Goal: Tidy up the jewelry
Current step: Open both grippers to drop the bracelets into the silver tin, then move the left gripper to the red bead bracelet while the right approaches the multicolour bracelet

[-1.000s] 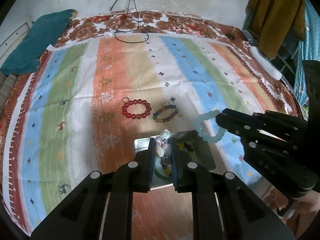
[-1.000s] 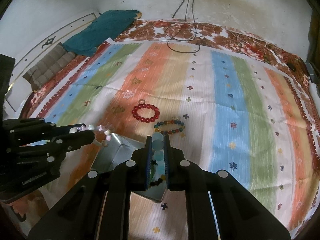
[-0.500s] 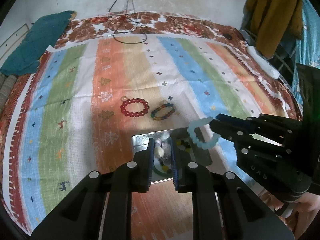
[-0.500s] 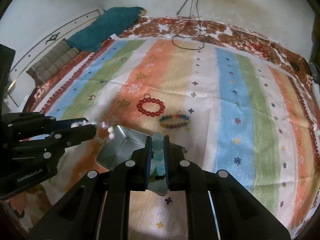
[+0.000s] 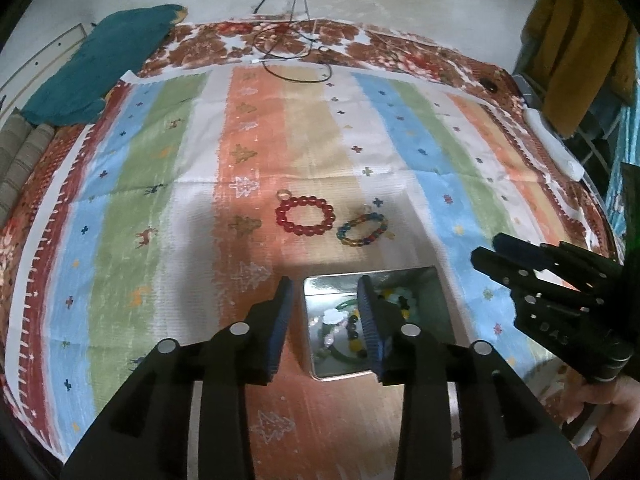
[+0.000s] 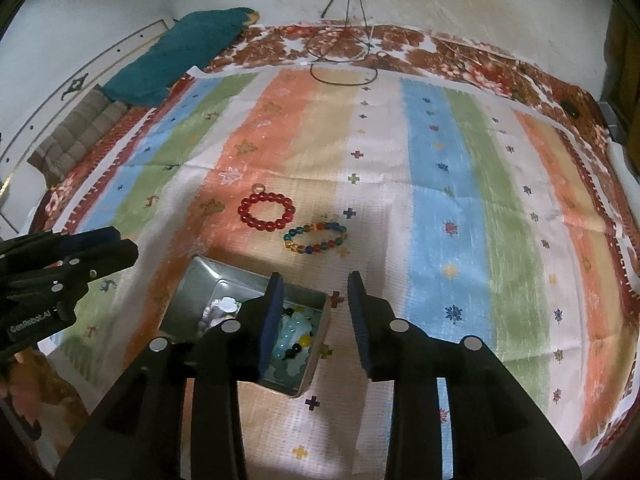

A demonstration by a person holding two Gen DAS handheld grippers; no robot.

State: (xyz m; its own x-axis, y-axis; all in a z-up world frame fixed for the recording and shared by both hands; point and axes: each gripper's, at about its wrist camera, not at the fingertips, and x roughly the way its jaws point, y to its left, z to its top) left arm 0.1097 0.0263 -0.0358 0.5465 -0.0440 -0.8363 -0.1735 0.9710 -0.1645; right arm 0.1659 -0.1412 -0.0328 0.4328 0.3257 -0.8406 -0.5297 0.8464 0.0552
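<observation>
A small metal tin (image 5: 432, 292) (image 6: 192, 292) sits on the striped cloth and holds several bead bracelets, among them a pale blue one (image 6: 290, 334) and a white-and-pink one (image 5: 334, 320). A red bead bracelet (image 5: 305, 216) (image 6: 267, 212) and a multicoloured bead bracelet (image 5: 363, 230) (image 6: 316, 238) lie on the cloth just beyond the tin. My left gripper (image 5: 325, 286) is open and empty over the tin's left part. My right gripper (image 6: 316, 282) is open and empty over the tin's right edge. Each gripper shows in the other's view.
A striped cloth (image 5: 160, 160) covers the bed. A teal cloth (image 5: 100, 64) lies at the far left corner. Black cables (image 5: 292, 52) trail at the far edge by the wall. A mustard garment (image 5: 580, 40) hangs at the far right.
Both grippers have opened. The white-and-pink bracelet dropped from the left one and the pale blue bracelet from the right one into the tin. Both grippers have drawn back a little.
</observation>
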